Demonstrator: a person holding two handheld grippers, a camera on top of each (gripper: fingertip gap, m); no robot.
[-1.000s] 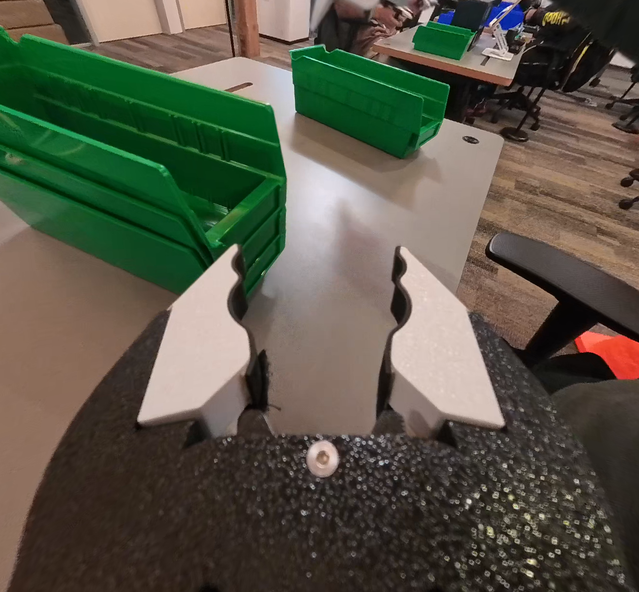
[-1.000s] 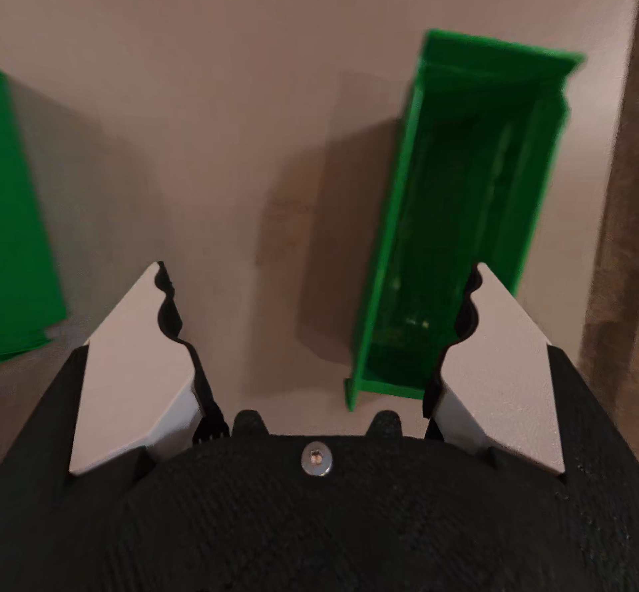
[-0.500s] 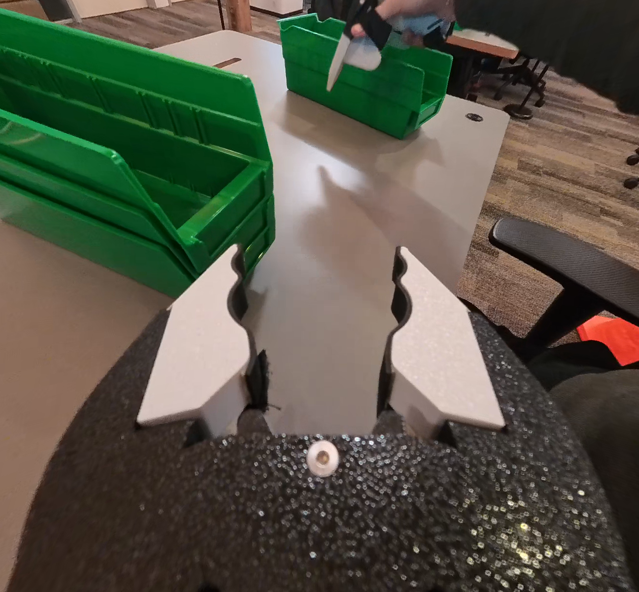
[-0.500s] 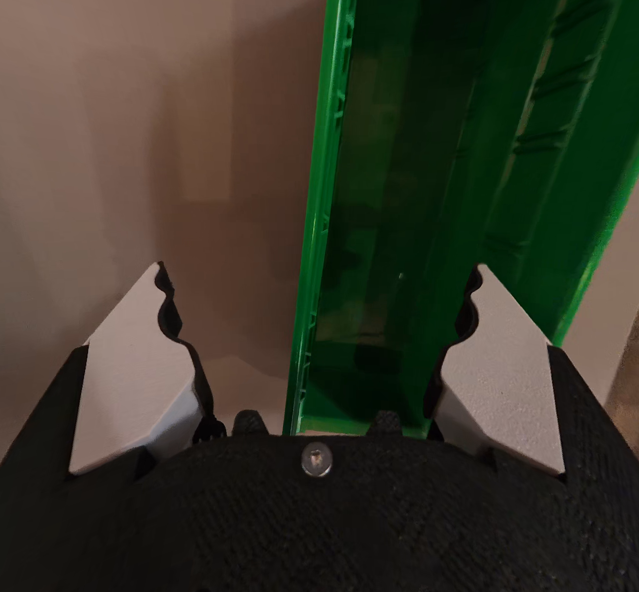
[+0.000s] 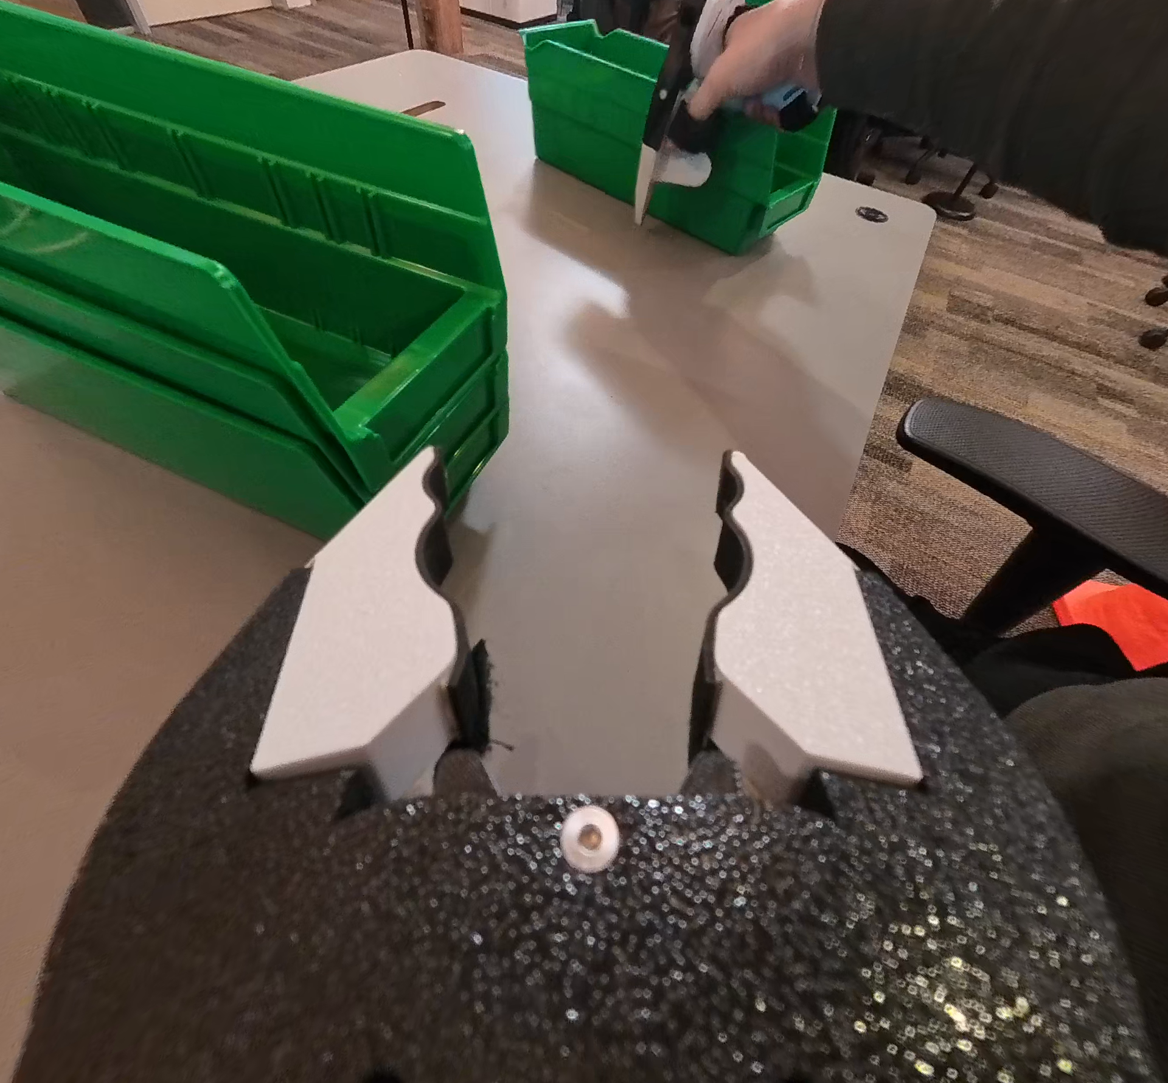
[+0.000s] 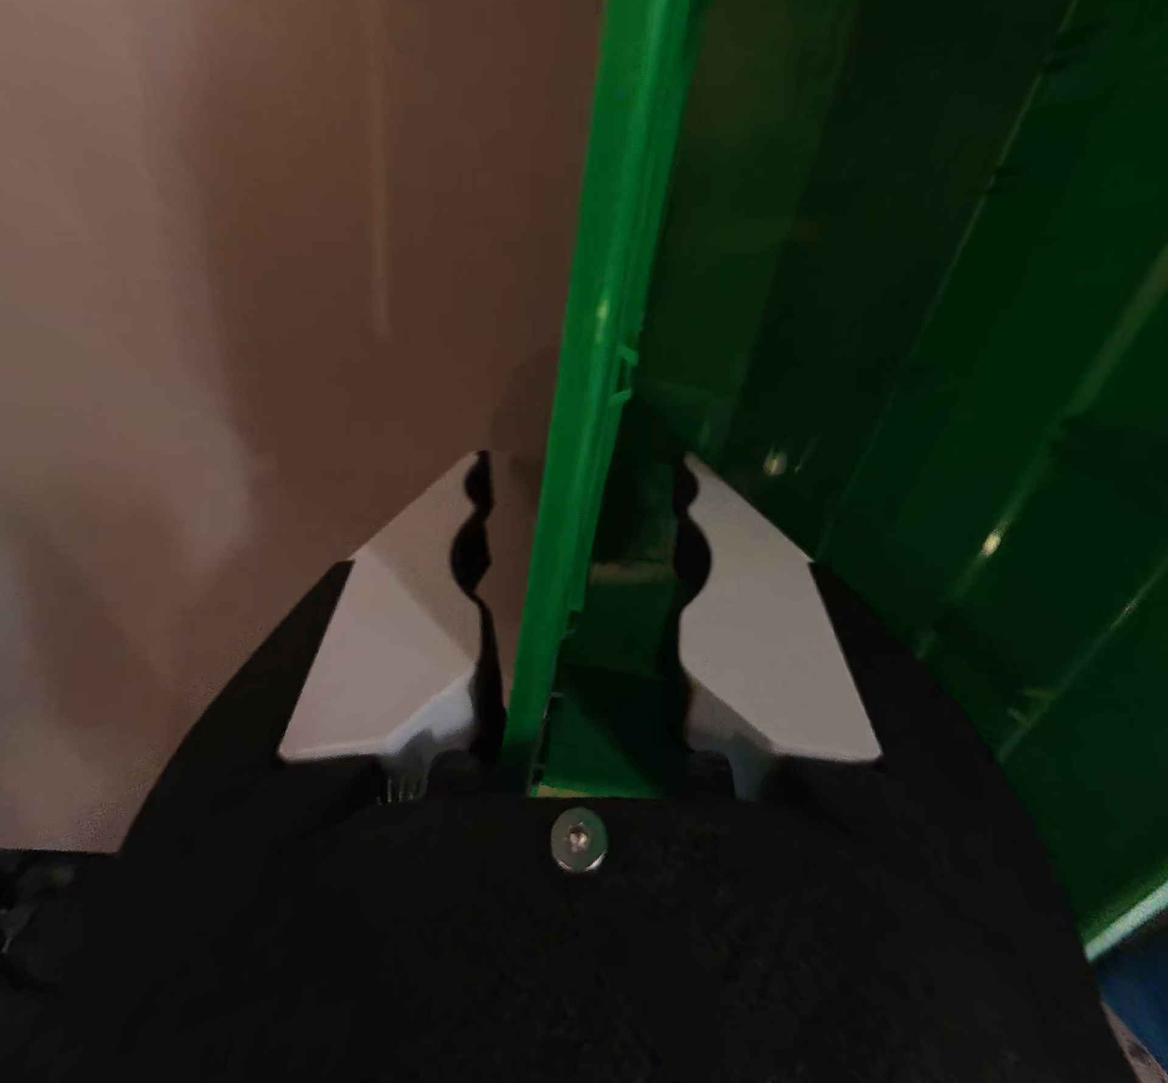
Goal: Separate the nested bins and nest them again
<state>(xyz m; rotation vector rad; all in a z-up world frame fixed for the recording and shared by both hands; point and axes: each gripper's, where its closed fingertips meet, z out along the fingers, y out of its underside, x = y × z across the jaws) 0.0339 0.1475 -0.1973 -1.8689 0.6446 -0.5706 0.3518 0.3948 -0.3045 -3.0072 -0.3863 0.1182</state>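
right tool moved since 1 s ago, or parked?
Yes. The right tool dropped toward the separate green bin on the table; the bin fills far more of the view, and its fingers now straddle the bin's side wall, narrower.

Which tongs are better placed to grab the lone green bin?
The right tongs. Their jaws straddle the lone bin's side wall but aren't clamped. The left tongs are open over bare table, beside the nested stack.

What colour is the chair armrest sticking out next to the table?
Black, with a fine mesh-like texture: the padded chair armrest shows best in the left wrist view, right of the grey table.
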